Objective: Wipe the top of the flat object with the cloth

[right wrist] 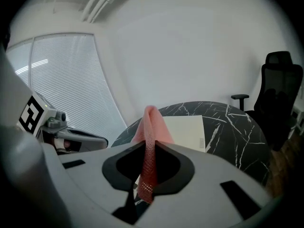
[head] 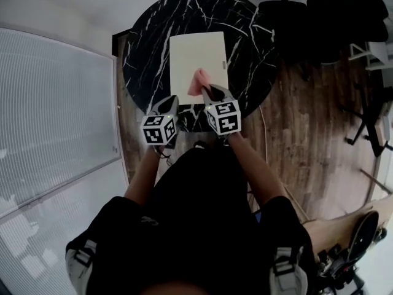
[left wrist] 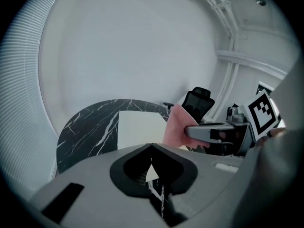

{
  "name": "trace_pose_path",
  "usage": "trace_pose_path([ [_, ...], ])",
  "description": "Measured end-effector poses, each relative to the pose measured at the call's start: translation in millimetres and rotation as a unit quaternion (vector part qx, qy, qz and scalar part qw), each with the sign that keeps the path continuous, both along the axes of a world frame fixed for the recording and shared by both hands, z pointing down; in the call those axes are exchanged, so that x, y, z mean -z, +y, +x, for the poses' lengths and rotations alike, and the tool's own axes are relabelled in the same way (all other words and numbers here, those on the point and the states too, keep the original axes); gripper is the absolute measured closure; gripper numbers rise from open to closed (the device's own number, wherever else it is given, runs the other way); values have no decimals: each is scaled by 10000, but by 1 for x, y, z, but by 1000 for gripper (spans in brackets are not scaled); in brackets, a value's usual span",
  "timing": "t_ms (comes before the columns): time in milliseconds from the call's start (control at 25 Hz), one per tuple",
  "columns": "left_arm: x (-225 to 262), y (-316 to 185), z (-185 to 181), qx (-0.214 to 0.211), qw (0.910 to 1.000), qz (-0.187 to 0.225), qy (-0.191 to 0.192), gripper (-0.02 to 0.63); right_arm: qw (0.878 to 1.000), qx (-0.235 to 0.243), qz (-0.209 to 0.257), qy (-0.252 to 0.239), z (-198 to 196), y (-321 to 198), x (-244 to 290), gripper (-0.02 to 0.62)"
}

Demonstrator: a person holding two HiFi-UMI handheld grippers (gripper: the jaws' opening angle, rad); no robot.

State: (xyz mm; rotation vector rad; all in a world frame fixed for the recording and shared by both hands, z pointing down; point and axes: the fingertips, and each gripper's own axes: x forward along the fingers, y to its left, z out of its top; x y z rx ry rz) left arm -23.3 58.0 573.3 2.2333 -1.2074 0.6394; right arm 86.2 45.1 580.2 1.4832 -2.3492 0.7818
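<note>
- The brown wooden plank floor (head: 307, 134) lies around everything, with a black office chair (head: 288, 8) standing beyond the far right of the table.
- The round black marble table (head: 147, 60) with white veins stands straight in front of the person.
- The cream flat rectangular object (head: 198, 57) lies near the middle of the table, its long sides running away from the person.
- The left tongs (head: 172, 100) hover at the near edge of the table, by the near left corner of the flat object. Their jaws are together, with nothing between them.
- The right tongs (head: 207, 90) are just beside the left ones, over the near right part of the flat object. Their jaws are clamped on the cloth.
- The pink woven cloth (head: 198, 82) sticks out past the jaw tips in a bunched fold above the near right part of the flat object (whether it touches that surface cannot be told).
</note>
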Motion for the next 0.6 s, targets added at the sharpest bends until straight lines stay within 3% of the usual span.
trace_pose_path([
  [160, 27, 15, -15, -64, 9993, 344, 148, 606, 9983, -374, 449, -6, -9, 21, 33, 569],
  [400, 84, 34, -33, -173, 9911, 1098, 737, 606, 9855, -873, 1453, -31, -19, 60, 99, 572],
  [600, 136, 57, -40, -357, 9805, 1769, 776, 606, 9747, -872, 1974, 588, -25, 102, 156, 574],
])
